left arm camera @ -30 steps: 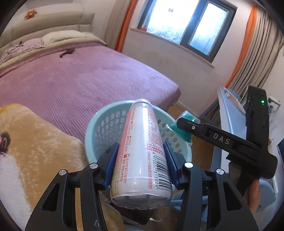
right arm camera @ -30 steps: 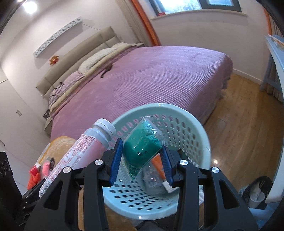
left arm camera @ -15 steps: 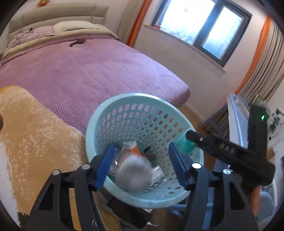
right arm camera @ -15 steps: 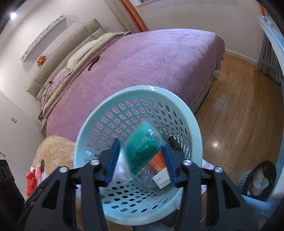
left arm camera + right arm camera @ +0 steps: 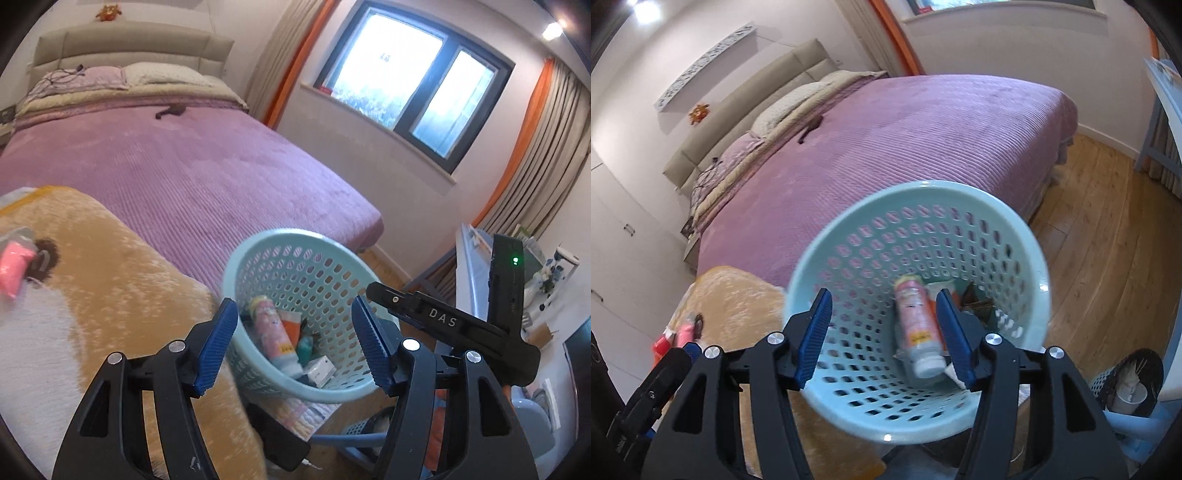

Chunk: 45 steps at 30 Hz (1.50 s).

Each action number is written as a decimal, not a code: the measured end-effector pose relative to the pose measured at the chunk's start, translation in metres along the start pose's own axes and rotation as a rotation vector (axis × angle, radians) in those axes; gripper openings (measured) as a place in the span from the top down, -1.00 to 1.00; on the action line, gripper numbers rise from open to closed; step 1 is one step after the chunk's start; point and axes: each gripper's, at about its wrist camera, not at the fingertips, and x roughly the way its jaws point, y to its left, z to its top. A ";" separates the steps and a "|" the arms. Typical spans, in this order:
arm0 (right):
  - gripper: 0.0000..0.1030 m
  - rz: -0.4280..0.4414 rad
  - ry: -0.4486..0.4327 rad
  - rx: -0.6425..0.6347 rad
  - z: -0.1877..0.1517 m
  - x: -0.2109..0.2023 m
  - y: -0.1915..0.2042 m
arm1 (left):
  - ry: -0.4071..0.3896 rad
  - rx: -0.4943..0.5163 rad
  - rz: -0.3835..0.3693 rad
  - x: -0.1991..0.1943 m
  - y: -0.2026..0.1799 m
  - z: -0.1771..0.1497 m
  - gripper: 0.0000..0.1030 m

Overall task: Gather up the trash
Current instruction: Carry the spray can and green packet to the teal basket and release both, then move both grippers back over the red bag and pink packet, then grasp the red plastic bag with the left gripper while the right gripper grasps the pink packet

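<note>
Left wrist view: the left gripper (image 5: 293, 341) stands spread and empty — nothing between its blue pads — above the pale blue basket (image 5: 258, 243). Inside lies the pink bottle (image 5: 275, 338) among other scraps (a small white box, an orange wrapper). The right gripper (image 5: 882, 334), likewise spread and empty, hangs over the same basket.

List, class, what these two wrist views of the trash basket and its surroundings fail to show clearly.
- Right wrist: green packet in the basket, not to be made out; right gripper finger covers trash beside the pink bottle.
- Left wrist: pink item on the orange blanket, blurred, cut by the edge.
- Bottle label: too small.
</note>
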 end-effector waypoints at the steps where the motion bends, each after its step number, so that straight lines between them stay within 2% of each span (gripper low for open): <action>1: -0.07 0.008 -0.003 -0.008 0.000 -0.002 0.007 | -0.019 0.004 0.003 -0.012 0.003 0.000 -0.21; 7: -0.07 0.080 -0.005 -0.088 -0.011 -0.011 0.060 | -0.101 0.036 0.066 -0.069 0.022 0.000 -0.23; 9: -0.07 0.110 0.004 -0.127 -0.017 -0.012 0.084 | -0.127 0.038 0.099 -0.087 0.031 0.002 -0.40; 11: -0.07 0.131 0.010 -0.163 -0.022 -0.012 0.104 | -0.167 0.027 0.137 -0.110 0.047 0.002 -0.46; 17: -0.07 0.194 0.034 -0.309 -0.049 -0.006 0.179 | -0.246 -0.045 0.268 -0.167 0.103 0.000 -0.61; 21: -0.07 0.225 0.055 -0.406 -0.071 0.008 0.232 | -0.274 -0.105 0.354 -0.195 0.147 -0.006 -0.61; 25: -0.07 0.232 0.063 -0.452 -0.087 0.024 0.268 | -0.282 -0.175 0.406 -0.211 0.189 -0.014 -0.61; 30: -0.07 0.227 0.088 -0.485 -0.104 0.046 0.305 | -0.225 -0.226 0.441 -0.216 0.238 -0.024 -0.65; 35: -0.07 0.198 0.114 -0.469 -0.112 0.075 0.327 | -0.172 -0.232 0.476 -0.198 0.270 -0.028 -0.65; 39: -0.07 0.159 0.138 -0.432 -0.112 0.102 0.339 | -0.153 -0.236 0.467 -0.186 0.283 -0.030 -0.65; 45: -0.07 0.134 0.177 -0.405 -0.114 0.132 0.347 | -0.150 -0.192 0.524 -0.177 0.282 -0.032 -0.69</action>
